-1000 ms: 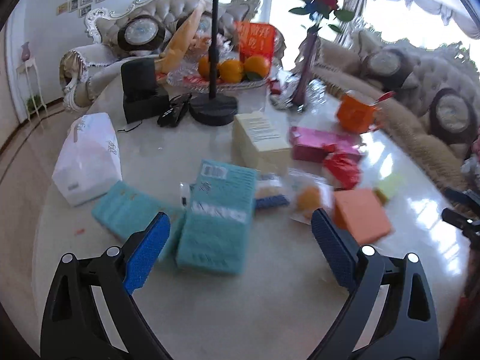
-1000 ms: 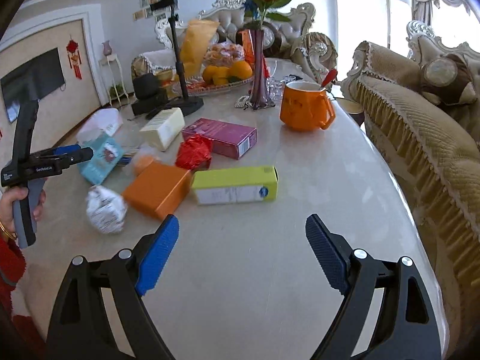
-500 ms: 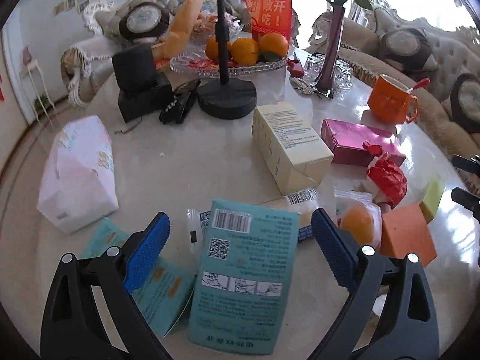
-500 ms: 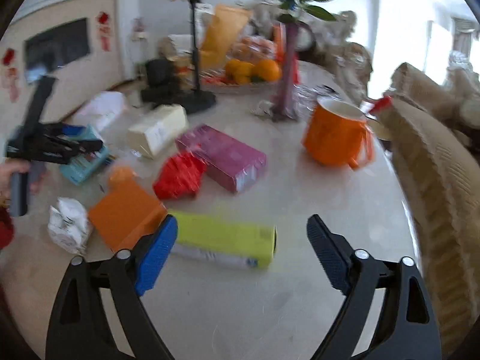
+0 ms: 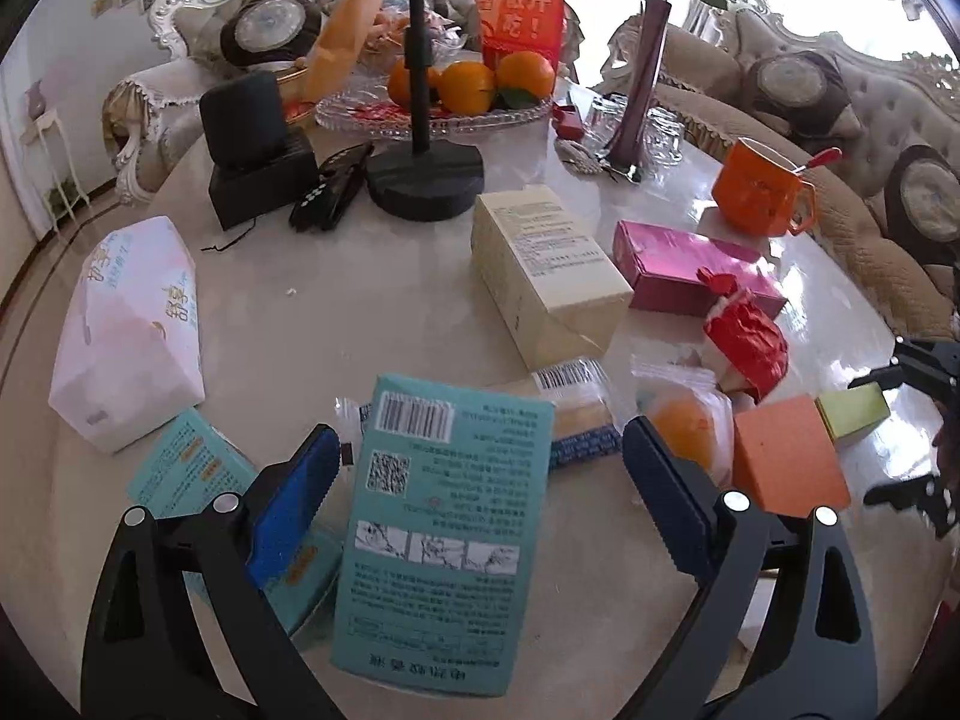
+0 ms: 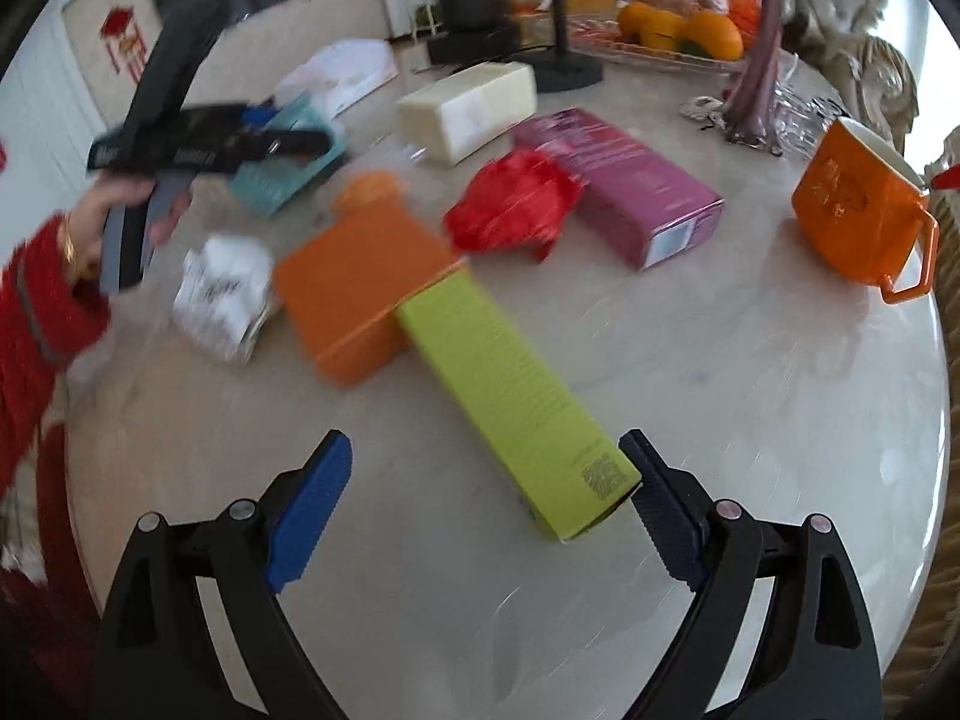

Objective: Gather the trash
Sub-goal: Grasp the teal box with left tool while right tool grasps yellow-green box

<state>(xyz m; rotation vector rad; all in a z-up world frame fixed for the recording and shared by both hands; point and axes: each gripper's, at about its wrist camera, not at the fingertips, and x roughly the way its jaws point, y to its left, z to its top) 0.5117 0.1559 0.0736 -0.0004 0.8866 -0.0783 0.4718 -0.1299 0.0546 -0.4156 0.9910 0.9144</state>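
My left gripper [image 5: 474, 498] is open, its jaws on either side of a teal box [image 5: 444, 522] lying flat on the marble table [image 5: 360, 300]. A second teal box [image 5: 198, 474] lies to its left. My right gripper [image 6: 486, 504] is open over the near end of a lime-green box [image 6: 510, 384]; its right fingertip [image 6: 654, 492] is next to that end. An orange box [image 6: 354, 276], red crumpled wrapper [image 6: 510, 210], crumpled white paper [image 6: 222, 294], pink box [image 6: 624, 180] and cream box [image 6: 468, 108] lie beyond.
An orange mug [image 6: 858, 210], purple vase [image 5: 642, 84], glass fruit tray with oranges [image 5: 468, 102], black stand base [image 5: 426, 180], black speaker [image 5: 252, 138] and white tissue pack [image 5: 132, 330] stand on the table. Sofas surround it.
My left gripper has moved forward and down over the teal box. My right gripper has swung left and down, bringing the lime-green box between its jaws.
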